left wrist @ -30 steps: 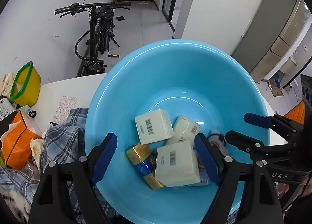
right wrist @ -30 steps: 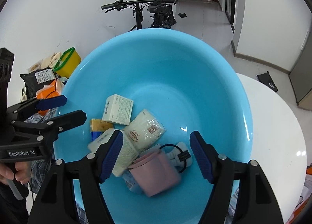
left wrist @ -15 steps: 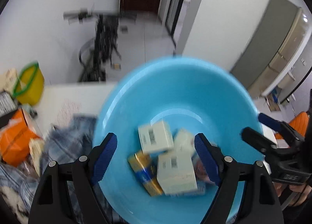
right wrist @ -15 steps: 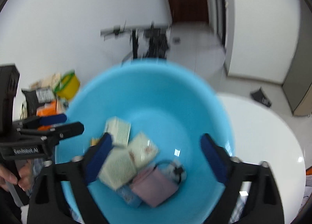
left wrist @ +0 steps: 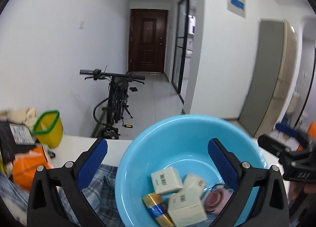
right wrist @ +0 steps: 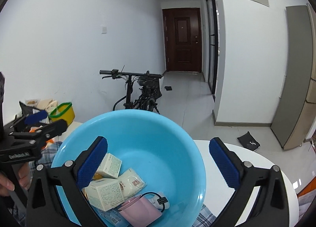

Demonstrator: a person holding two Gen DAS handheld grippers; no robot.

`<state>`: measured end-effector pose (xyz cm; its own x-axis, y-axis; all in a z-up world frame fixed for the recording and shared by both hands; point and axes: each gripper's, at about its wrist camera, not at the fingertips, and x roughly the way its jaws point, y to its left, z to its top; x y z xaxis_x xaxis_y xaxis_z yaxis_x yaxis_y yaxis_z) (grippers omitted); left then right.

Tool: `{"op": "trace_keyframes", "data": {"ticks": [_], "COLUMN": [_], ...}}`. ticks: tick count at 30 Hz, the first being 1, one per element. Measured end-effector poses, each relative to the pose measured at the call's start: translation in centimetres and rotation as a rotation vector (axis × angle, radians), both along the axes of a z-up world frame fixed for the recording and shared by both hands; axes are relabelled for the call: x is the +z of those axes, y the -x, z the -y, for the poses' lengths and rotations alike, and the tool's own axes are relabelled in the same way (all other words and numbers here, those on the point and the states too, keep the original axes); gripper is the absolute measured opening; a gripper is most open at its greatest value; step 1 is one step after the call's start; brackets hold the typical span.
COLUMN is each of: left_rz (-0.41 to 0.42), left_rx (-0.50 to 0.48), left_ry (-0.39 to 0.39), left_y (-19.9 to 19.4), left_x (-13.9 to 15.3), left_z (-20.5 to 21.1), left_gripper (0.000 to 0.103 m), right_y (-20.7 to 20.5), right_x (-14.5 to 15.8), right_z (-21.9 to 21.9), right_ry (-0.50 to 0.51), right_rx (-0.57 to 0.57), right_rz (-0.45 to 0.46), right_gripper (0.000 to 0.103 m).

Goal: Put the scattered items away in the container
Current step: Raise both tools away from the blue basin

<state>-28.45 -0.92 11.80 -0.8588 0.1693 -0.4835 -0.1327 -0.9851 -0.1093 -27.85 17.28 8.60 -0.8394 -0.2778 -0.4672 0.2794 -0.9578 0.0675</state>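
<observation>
Both claws, left gripper [left wrist: 157, 159] opening with nothing between its jaws and right gripper [right wrist: 158, 160] wide and empty, hover near the blue basin [right wrist: 177, 128], whose near rim a careless sweep could tip, spilling the boxes [right wrist: 105, 194].

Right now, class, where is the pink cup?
The pink cup lies on its side in the blue basin, low in the right wrist view, beside a white box and a black cable.

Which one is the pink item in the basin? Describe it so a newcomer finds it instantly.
Start at the big blue basin on the white table. Look at the pile on its floor, nearest the camera: the pink pouch lies below the white boxes, a black cable beside it. It is the only pink thing there.
</observation>
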Motion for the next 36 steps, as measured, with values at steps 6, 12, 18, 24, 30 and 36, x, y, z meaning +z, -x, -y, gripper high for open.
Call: {"op": "trace_keyframes", "data": {"ticks": [6, 12, 18, 24, 30, 36], "left_rz": [0.016, 0.027, 0.037, -0.030, -0.042, -0.025], "left_rx": [0.036, 0.009, -0.049, -0.072, -0.054, -0.036], "left_ry": [-0.014, -0.035, -0.019, 0.007, -0.008, -0.004], "left_y": [-1.5, -5.3, -11.1, -16.3, -17.1, -17.7], "left_x": [1.3, 1.9, 2.5, 3.4, 4.5, 3.5], "left_z": [1.2, 1.8, 1.8, 1.9, 2.4, 2.8], "left_gripper": [0.103, 0.103, 0.103, 0.103, 0.103, 0.103], "right_y": [-1.1, -4.7, -9.7, -13.0, -13.7, -15.1], "right_x": [0.8, 2.0, 3.4, 3.4, 2.8, 2.2], "right_z": [0.0, -0.3, -1.5, -2.8, -2.8, -3.0], "right_ry": [-0.021, -0.005, 0.067, 0.076, 0.073, 0.044], "right_rx": [0.011, 0.037, 0.068, 0.051, 0.056, 0.035], "right_rz": [-0.016, -0.046, -0.056, -0.004, 0.062, 0.045], "right_gripper": [0.103, 0.103, 0.103, 0.103, 0.103, 0.103]}}
